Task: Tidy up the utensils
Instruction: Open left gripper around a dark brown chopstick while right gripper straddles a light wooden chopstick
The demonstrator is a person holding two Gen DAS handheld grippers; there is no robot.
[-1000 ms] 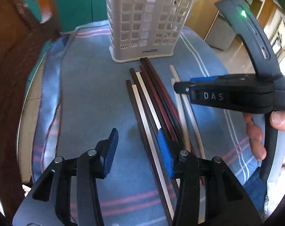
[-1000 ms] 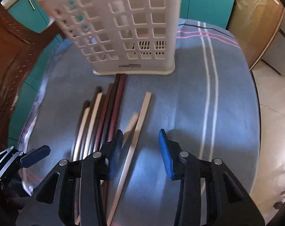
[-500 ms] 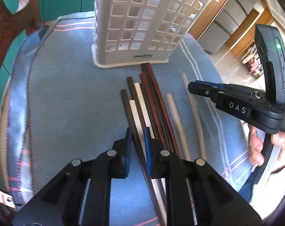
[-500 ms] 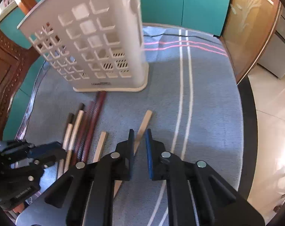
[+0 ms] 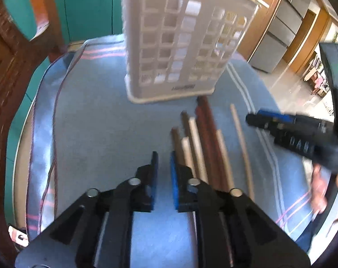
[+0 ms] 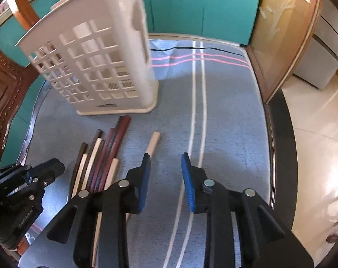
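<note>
Since half a second ago the right hand-held gripper [image 6: 165, 178] has spread wide, empty; the left hand-held gripper [image 5: 164, 176] stays nearly closed, gripping nothing. Chopsticks [image 5: 202, 138] lie mid-frame before the basket [image 5: 182, 44], none sorted yet.

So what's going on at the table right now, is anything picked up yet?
Not yet. A person holds a tool in each hand over a bunch of chopsticks lying on a blue striped cloth in front of an upright white slotted holder. The left tool is slightly open with nothing between its pads, just left of the bunch. The right tool is open and empty, beside a pale stick that lies apart.
</note>
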